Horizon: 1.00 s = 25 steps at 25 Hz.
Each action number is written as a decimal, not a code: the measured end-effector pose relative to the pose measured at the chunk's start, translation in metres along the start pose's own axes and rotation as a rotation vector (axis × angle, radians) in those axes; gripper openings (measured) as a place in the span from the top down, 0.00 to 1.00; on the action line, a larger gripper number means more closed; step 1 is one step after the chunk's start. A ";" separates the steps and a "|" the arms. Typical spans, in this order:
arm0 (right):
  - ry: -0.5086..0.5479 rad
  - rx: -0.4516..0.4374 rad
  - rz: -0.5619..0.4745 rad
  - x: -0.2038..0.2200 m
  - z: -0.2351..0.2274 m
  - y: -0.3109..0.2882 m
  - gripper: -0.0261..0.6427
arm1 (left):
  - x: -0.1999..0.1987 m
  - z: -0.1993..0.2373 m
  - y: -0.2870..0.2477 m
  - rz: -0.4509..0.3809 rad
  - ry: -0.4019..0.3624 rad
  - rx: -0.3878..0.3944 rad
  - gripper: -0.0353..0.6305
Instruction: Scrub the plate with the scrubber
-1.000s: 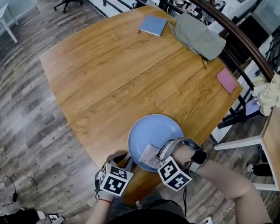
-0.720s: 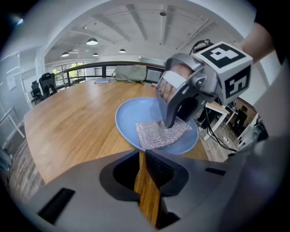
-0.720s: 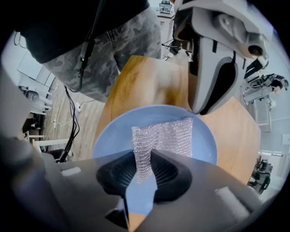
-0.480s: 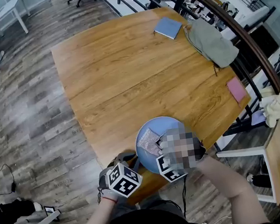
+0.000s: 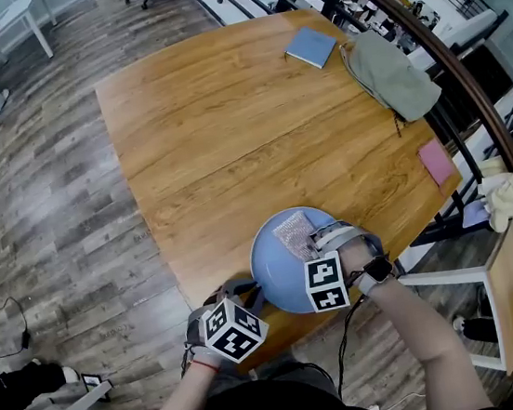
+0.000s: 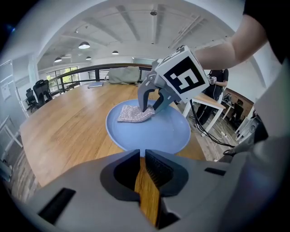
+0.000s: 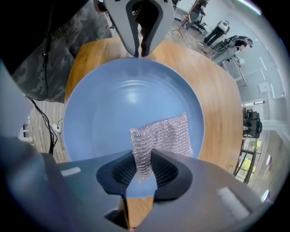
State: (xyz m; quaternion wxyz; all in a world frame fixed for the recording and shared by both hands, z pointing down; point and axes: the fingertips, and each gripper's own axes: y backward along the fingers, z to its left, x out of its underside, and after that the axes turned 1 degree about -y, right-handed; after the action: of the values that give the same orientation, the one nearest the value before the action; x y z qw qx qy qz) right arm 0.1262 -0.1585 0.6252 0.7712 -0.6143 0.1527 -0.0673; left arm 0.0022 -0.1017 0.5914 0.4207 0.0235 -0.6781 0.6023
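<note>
Right claw (image 7: 144, 158) clamped on silver mesh scrubber (image 7: 168, 133) lying on blue plate (image 7: 111, 104), left claw (image 6: 141, 154) just closed, pinching plate's rim, wooden table (image 5: 228, 128).

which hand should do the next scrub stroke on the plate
Right. The right gripper is shut on the scrubber, which lies on the plate. The left gripper has just been closing its jaws on the plate's near rim, steadying it.

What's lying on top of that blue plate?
A silvery mesh scrubber lies on the round blue plate, one edge pinched in the right tool. The rest of the plate looks bare. The patch beneath the scrubber is covered.
</note>
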 end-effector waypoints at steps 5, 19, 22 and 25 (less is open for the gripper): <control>-0.104 -0.031 0.030 0.023 0.021 0.001 0.82 | 0.002 -0.004 -0.002 0.006 0.000 -0.002 0.89; -0.013 -0.256 -0.029 -0.015 0.105 0.029 0.81 | 0.001 -0.004 -0.001 0.009 -0.007 -0.016 0.91; 0.042 -0.303 -0.049 -0.029 0.107 0.034 0.81 | 0.000 -0.005 0.000 0.016 -0.013 -0.013 0.92; 0.109 -0.308 -0.076 -0.043 0.104 0.035 0.81 | 0.001 -0.007 -0.001 0.020 -0.026 -0.017 0.94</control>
State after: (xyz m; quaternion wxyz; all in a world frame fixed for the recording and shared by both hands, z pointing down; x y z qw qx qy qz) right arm 0.1161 -0.0411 0.6186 0.6554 -0.7260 0.1795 -0.1052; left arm 0.0060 -0.0956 0.5923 0.4059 0.0209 -0.6890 0.6001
